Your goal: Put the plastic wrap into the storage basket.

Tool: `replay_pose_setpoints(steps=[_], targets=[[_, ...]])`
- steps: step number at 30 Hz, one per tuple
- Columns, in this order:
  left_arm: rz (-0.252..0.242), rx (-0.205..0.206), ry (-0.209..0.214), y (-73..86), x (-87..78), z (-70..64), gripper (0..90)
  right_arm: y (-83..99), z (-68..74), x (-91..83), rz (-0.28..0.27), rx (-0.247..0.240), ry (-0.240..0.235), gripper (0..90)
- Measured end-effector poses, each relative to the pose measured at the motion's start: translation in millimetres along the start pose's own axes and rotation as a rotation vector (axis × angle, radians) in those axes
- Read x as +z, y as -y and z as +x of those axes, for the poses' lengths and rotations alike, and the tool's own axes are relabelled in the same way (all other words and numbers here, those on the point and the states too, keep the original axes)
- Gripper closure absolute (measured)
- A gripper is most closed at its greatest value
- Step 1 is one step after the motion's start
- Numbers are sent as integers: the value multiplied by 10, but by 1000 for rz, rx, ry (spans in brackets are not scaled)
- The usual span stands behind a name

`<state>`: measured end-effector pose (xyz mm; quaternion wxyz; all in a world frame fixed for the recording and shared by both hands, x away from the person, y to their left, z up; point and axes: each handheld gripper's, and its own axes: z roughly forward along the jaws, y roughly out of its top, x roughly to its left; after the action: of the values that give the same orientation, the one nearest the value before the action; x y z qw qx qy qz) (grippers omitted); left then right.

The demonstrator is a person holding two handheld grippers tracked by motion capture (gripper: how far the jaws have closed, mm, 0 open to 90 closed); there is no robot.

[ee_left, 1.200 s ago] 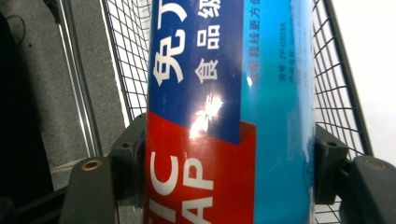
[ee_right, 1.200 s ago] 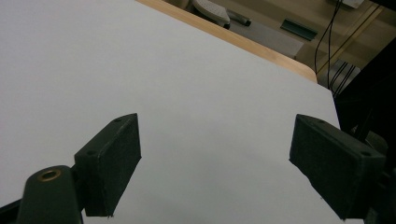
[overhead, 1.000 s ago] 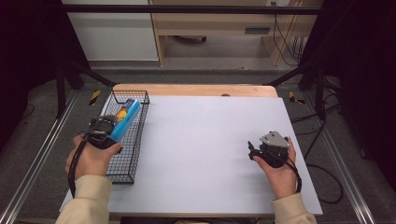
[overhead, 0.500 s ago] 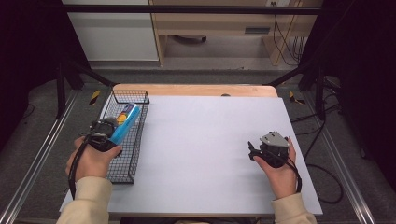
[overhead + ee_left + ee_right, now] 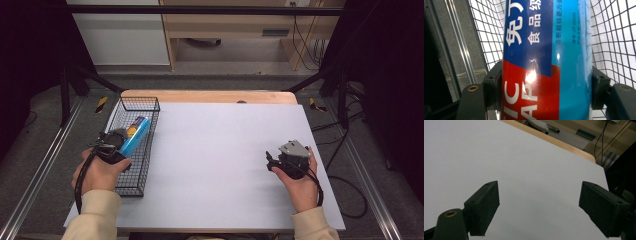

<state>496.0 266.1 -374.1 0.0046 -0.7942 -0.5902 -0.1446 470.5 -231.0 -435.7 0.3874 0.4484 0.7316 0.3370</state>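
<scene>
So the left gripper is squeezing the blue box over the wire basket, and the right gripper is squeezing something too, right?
Not quite. The left gripper does squeeze the blue box over the wire basket, but the right gripper holds nothing. The right gripper view shows its jaws wide apart over the bare white table.

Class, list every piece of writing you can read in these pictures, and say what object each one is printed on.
All of it is on the blue box held in the left gripper, over the wire basket:
"免"
"食品级"
"IC" above "AP", cut off by the frame's edge
Small vertical print: too small to read.
</scene>
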Motion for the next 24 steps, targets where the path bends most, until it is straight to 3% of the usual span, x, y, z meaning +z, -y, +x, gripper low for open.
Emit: replay_pose_setpoints(steps=[18,20,24], targets=[[53,15,-9,-21,74,-13,317,-1,24,13,11,-18,-13,169],[83,30,-10,-36,86,-11,317,3,27,15,11,-20,-14,169],[76,23,-13,-44,94,-16,317,2,28,13,11,-21,-16,168]])
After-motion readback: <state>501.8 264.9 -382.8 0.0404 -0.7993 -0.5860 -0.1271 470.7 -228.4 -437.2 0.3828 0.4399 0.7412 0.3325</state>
